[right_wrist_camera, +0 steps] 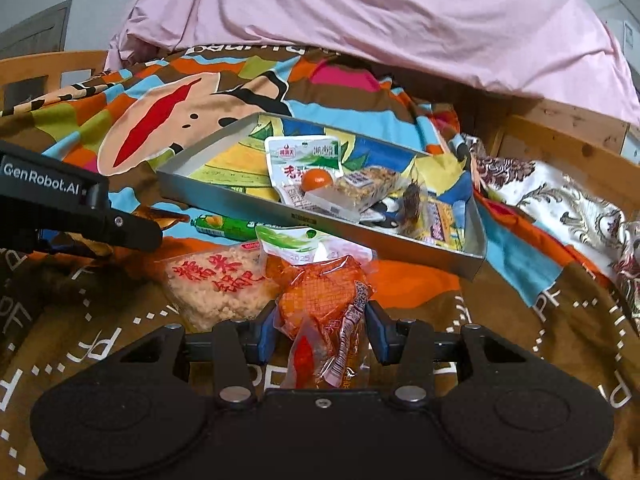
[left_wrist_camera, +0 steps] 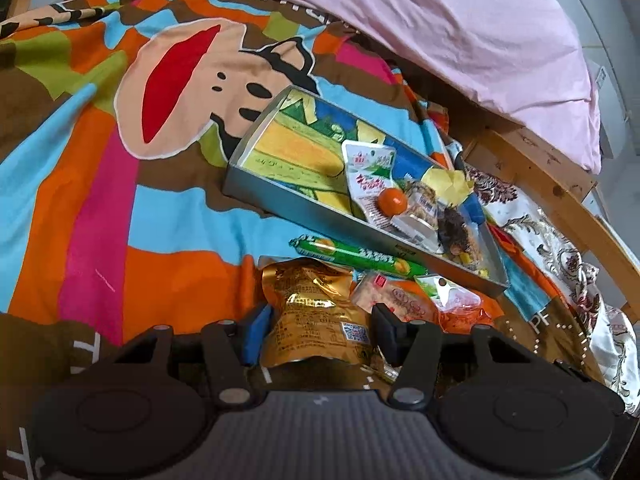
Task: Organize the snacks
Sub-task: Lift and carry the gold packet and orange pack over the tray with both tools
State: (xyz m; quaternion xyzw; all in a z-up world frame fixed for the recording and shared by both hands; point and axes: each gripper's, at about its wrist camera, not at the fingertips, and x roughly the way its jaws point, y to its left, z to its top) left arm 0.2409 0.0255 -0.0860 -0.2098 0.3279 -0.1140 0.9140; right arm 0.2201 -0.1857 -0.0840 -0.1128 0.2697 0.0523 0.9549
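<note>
Through the left camera, my left tongs (left_wrist_camera: 318, 332) stood about half open with a gold foil pouch (left_wrist_camera: 316, 316) between the fingers. The blue left pad (left_wrist_camera: 256, 330) sat just off the pouch's edge, while the black right finger (left_wrist_camera: 386, 332) lay against its other side; I could not tell whether the pads truly pressed it. Just beyond the pouch lay a green sausage stick (left_wrist_camera: 356, 254), and to the right of the tongs a rice cracker pack (left_wrist_camera: 390, 294) and a small green-topped sachet (left_wrist_camera: 444, 290) rested on the cartoon bedspread (left_wrist_camera: 100, 200).

Farther ahead and to the right sat the shallow grey box tray (left_wrist_camera: 304, 208), tilted on the bedding. Inside it I saw a white and green snack packet (left_wrist_camera: 370, 168), an orange ball (left_wrist_camera: 393, 201) and a clear wrapped bar (left_wrist_camera: 422, 204), all crowded toward the near right end.

Through the right camera, my right tongs (right_wrist_camera: 322, 330) were somewhat under half open around an orange vacuum-packed snack (right_wrist_camera: 324, 304). Its bulk filled the gap and both blue pads (right_wrist_camera: 266, 336) met its sides, so I took it as gripped. The left tongs' black arm (right_wrist_camera: 72, 208) reached in from the left. A pink quilt (right_wrist_camera: 380, 20) was heaped far ahead.
</note>
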